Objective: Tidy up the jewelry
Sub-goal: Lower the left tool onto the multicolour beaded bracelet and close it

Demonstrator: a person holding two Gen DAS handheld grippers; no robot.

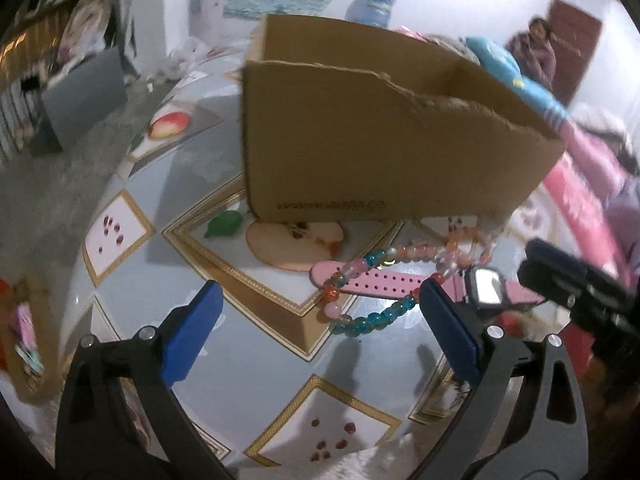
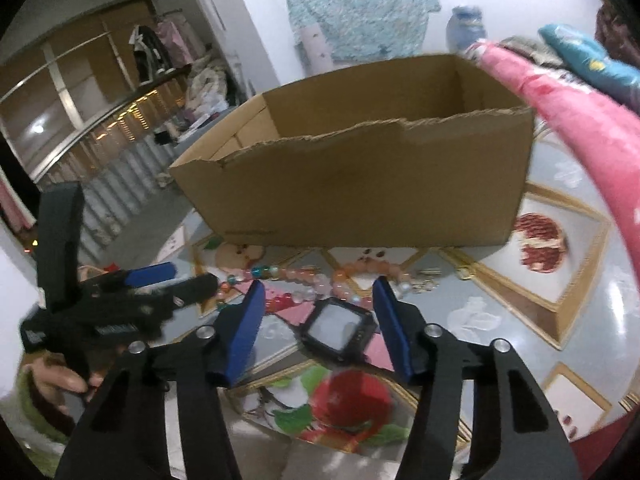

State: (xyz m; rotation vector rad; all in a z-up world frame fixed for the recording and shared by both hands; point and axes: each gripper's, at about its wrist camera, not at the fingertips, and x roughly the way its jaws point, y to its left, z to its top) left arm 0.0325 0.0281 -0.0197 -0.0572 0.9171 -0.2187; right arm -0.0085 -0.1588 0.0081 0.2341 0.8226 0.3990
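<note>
The left gripper (image 1: 320,300) hangs over the bench (image 1: 256,360), its blue pads spread wide with nothing between them. Just ahead lies a pink watch (image 1: 400,284) with a dark square face, a string of coloured beads (image 1: 372,316) draped across its strap. Behind them stands an open cardboard box (image 1: 360,140) with a torn rim. The right gripper (image 1: 576,284) shows dark at the right edge.

A cardboard box (image 2: 360,168) was set on the table (image 2: 520,320), with its open top upward. Before it – nearer the cameras – a watch (image 2: 338,330) was laid flat on the table, and a bead bracelet (image 1: 372,318) was draped over its strap. A second bead strand (image 2: 360,270) was placed between watch and box. The watch face was framed between the right gripper (image 2: 320,320) fingers – the left gripper (image 1: 320,320) was positioned to their left.
</note>
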